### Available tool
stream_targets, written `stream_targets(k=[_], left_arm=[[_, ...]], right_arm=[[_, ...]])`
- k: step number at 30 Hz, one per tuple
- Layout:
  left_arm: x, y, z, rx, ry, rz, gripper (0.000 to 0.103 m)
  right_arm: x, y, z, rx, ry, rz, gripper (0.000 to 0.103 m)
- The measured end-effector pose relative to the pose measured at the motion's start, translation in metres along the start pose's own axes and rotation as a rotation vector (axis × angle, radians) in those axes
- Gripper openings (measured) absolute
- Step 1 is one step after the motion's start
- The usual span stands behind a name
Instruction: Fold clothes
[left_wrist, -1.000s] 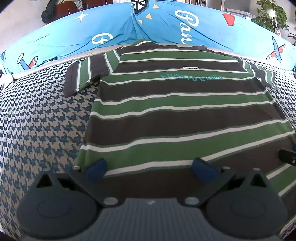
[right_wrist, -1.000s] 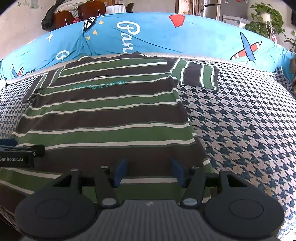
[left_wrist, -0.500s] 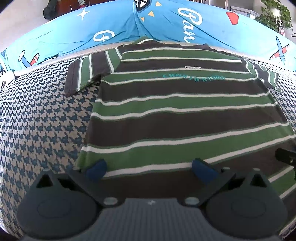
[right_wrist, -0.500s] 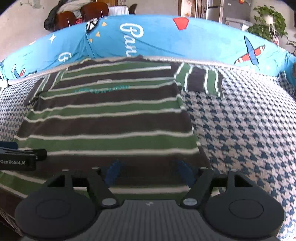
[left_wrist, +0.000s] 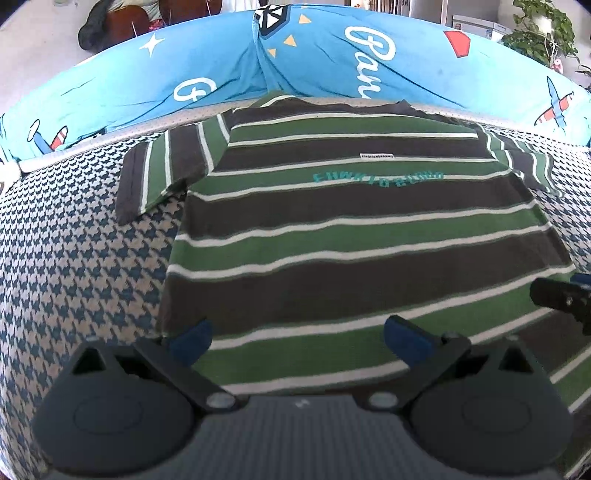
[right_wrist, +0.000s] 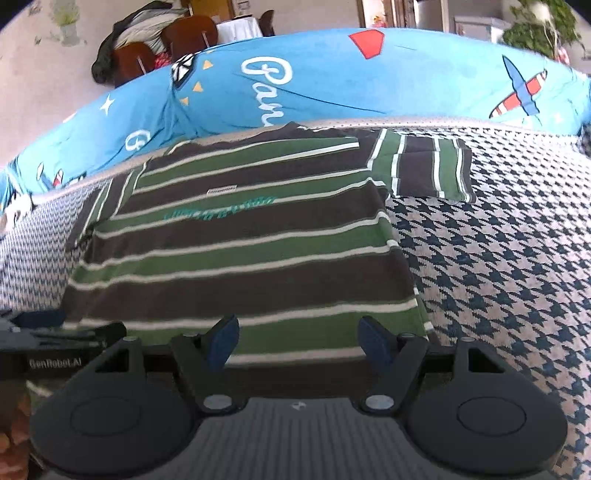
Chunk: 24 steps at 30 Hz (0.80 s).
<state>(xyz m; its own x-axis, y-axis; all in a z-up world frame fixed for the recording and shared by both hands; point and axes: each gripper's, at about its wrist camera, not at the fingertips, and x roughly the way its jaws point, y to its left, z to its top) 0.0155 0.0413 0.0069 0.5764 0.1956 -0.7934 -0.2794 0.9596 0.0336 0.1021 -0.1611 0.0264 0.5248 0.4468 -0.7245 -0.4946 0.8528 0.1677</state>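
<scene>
Cloth on cloth, matt all over

The striped shirt (left_wrist: 351, 236) is soft matt knit; the houndstooth bed cover (left_wrist: 74, 266) looks coarsely woven; the blue pillow (left_wrist: 332, 62) is smooth cotton-like cloth.

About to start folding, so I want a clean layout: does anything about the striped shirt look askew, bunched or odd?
Nothing stands out. The striped shirt lies flat and spread on the houndstooth cover, both short sleeves out to the sides, no bunching visible.

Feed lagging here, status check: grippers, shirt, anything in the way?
Left gripper open; right gripper open, jaws just widened, nothing between them. Striped shirt flat, unfolded. Nothing on it.
</scene>
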Motion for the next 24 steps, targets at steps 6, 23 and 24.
stream_targets(k=[6, 23, 24], left_arm=[[0.006, -0.003, 0.009, 0.022, -0.001, -0.004, 0.103], [0.026, -0.012, 0.037, 0.068, -0.006, -0.013, 0.103], [0.027, -0.011, 0.039, 0.070, -0.008, -0.010, 0.103]], right_arm=[[0.007, -0.005, 0.013, 0.011, -0.007, -0.006, 0.072], [0.023, -0.012, 0.041, -0.006, -0.036, -0.003, 0.072], [0.024, -0.013, 0.043, -0.005, -0.038, -0.006, 0.072]])
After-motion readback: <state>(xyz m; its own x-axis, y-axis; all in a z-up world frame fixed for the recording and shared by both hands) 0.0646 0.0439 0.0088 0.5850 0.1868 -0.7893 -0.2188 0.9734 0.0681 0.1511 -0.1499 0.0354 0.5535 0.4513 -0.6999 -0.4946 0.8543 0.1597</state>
